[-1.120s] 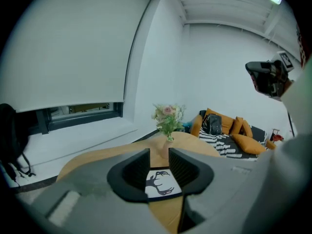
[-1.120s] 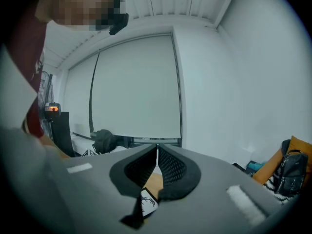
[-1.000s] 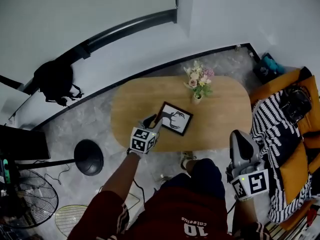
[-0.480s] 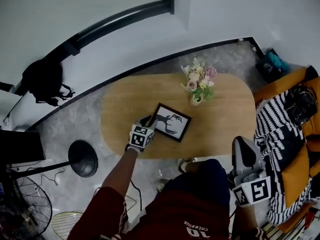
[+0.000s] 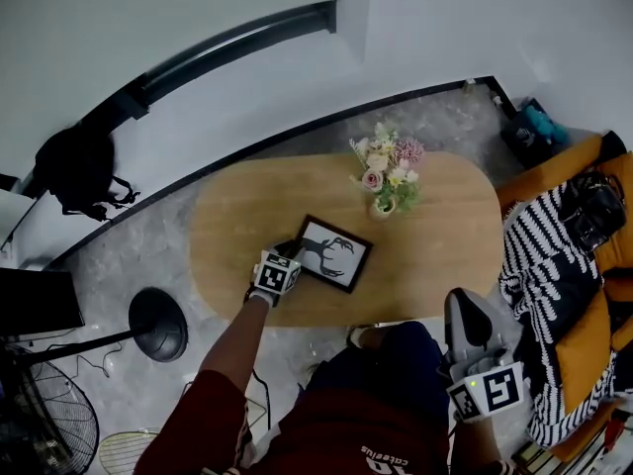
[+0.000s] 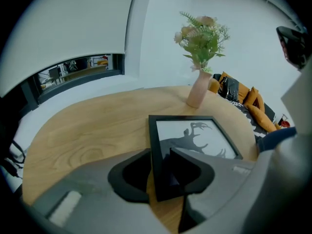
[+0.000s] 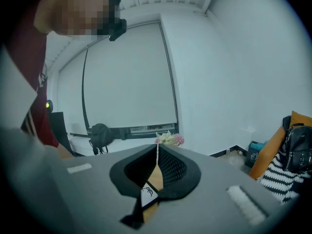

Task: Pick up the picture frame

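over the last second the left gripper [image 5: 289, 248] has dropped to the picture frame [image 5: 331, 253] and spread its fingers wide. they now stand open on either side of the frame's left rim, near its closest corner, and do not look to be pressing on it. so the reach looks done, and the squeeze and lift are still to come.

the frame has not shifted. it lies flat on the worktop [image 5: 237, 216], close to the near long edge and about mid-length.

the right gripper [image 5: 463, 303] hangs off the near right end of the worktop, its fingers closed on nothing.

a pale vase [image 5: 384, 206] stands toward the far edge, holding a bunch of flowers [image 5: 384, 161].
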